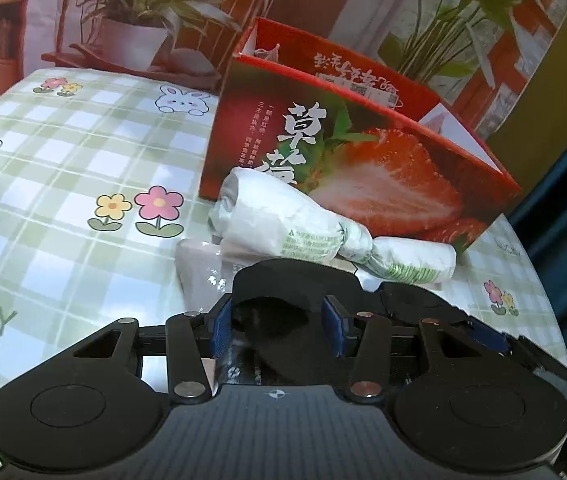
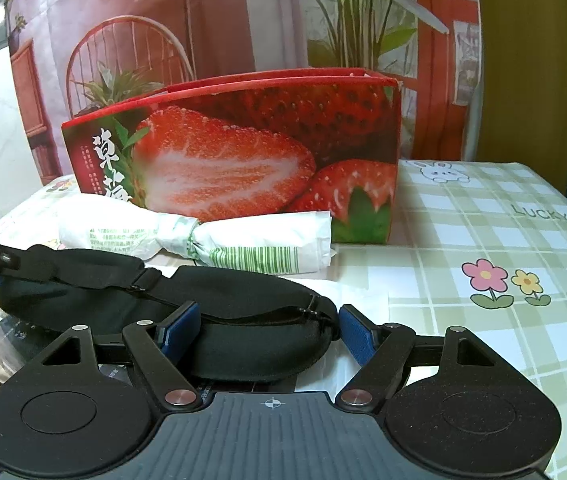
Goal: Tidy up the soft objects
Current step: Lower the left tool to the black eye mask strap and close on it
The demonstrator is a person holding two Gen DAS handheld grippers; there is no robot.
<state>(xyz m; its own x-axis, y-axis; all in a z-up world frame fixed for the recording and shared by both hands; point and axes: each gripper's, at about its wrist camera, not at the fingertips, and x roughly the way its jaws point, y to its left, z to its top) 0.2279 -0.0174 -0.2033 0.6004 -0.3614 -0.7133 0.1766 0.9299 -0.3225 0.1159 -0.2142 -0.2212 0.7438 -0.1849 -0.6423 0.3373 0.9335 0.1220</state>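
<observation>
On the checked tablecloth, just before the strawberry box, lies a black eye mask — its two ends sit in my two claws. My left gripper is clamped on one end, blue pads pressing the fabric; my right gripper grips the other end (strap across the top). Behind the mask rests a knotted white bag, touching the box.
</observation>
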